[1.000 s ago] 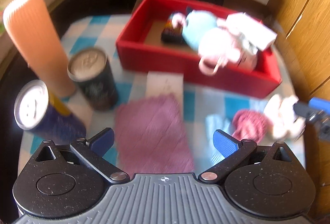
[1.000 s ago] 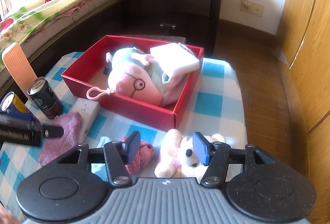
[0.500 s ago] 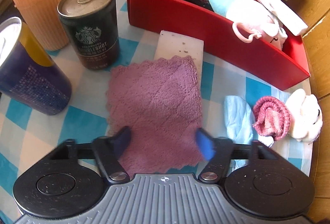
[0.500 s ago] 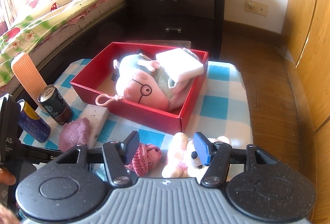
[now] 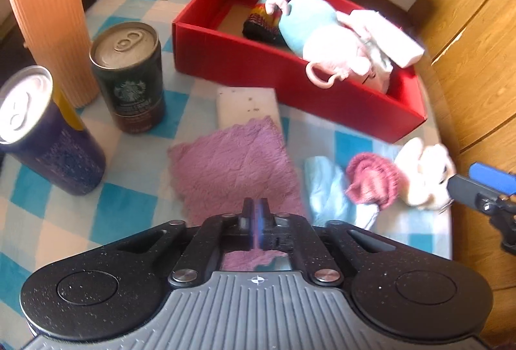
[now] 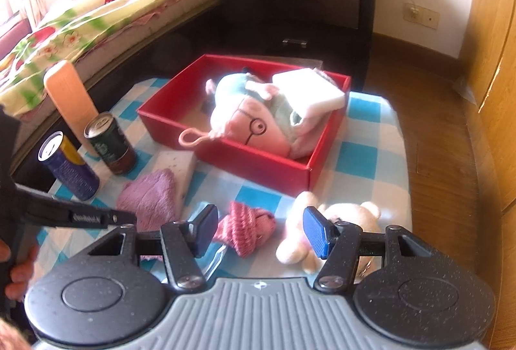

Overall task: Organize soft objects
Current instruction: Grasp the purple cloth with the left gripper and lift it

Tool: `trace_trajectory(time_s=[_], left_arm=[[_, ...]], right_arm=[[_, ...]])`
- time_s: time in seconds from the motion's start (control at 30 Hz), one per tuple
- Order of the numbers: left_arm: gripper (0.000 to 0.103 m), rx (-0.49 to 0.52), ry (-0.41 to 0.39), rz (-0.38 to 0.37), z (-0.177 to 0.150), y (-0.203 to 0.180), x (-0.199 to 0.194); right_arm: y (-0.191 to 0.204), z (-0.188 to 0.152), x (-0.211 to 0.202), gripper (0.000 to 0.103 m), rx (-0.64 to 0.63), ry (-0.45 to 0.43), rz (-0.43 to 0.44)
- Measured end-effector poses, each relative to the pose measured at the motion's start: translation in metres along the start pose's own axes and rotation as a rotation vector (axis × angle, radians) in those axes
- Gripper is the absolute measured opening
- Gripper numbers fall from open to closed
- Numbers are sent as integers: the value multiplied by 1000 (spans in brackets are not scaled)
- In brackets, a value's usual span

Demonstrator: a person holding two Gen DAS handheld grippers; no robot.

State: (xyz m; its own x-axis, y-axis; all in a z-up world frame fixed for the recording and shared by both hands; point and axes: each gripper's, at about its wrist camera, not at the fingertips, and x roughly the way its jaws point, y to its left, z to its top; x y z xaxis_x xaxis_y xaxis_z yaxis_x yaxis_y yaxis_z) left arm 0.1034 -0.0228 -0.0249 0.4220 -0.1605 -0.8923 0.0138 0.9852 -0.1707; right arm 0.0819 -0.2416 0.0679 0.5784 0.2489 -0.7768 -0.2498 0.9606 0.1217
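left gripper: half a second back the jaws of the left gripper (image 5: 257,222) stood wide over the purple washcloth (image 5: 232,163), now they were closing and nearly together, with a fold of its near edge pinched between the pads

washcloth: sat at 6 o'clock from the red box (image 5: 290,66), partly draped over the white sponge block (image 5: 246,105), and it had bunched up compared with how flat it lay a moment earlier

right gripper: the right gripper (image 6: 258,230) hadn't really done anything, jaws half spread and gripping nothing, hovering above the pink knit hat (image 6: 245,229) and the cream teddy bear (image 6: 325,234)

box so far: already had the pig plush (image 6: 254,121), a striped knit thing (image 5: 261,23) and another white sponge (image 6: 308,90) inside

still out: hat, teddy and a light blue cloth (image 5: 325,189) at about 3 o'clock from the washcloth

not soft: Starbucks can (image 5: 129,79), blue can (image 5: 42,137) and the ribbed orange tumbler (image 5: 48,11) off at 9 to 10 o'clock, I'd guess they stay put

what it means: looked like the washcloth grab was basically made, so lifting it toward the box at 12 should be next. Thin pinch on floppy fabric though, could slip or drag the sponge along
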Motion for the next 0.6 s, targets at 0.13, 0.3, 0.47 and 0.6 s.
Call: trace_trajectory(time_s=[0.13, 0.3, 0.47, 0.6], left_arm=[[85, -76, 10, 73, 6, 7, 22], [94, -88, 51, 44, 9, -5, 44], [94, -1, 60, 200, 5, -31, 66], [26, 23, 30, 188, 2, -27, 47]], right_arm=[[6, 1, 3, 36, 0, 4, 26], [9, 4, 7, 36, 0, 2, 53], [7, 7, 12, 36, 18, 17, 67], [7, 8, 6, 36, 10, -3, 82]])
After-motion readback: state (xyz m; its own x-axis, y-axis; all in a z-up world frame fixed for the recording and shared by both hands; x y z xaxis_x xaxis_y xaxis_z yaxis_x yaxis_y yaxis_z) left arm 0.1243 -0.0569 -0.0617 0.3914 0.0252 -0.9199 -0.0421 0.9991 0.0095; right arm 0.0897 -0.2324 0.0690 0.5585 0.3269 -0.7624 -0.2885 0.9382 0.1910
